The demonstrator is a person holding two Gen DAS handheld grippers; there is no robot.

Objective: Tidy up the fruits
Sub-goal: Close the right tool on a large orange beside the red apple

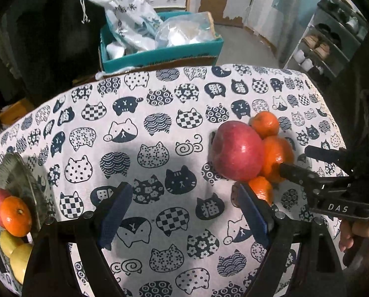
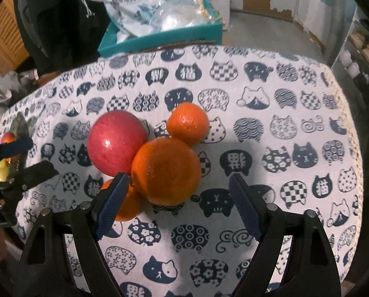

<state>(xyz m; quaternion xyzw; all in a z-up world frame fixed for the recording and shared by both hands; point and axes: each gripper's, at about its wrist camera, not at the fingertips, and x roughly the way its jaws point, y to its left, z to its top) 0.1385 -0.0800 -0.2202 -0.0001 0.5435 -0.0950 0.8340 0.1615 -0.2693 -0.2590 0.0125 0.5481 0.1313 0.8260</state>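
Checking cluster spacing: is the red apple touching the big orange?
Touching. Right wrist view: the red apple meets the big orange with no cloth showing between them.

White worktop cloth with navy cat-face prints; red apple; orange mandarins; teal box; blue gripper pads.

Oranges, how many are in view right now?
4. Three cluster by the red apple: far orange, big middle orange, near orange. One plate orange sits on the glass plate. More may be hidden.
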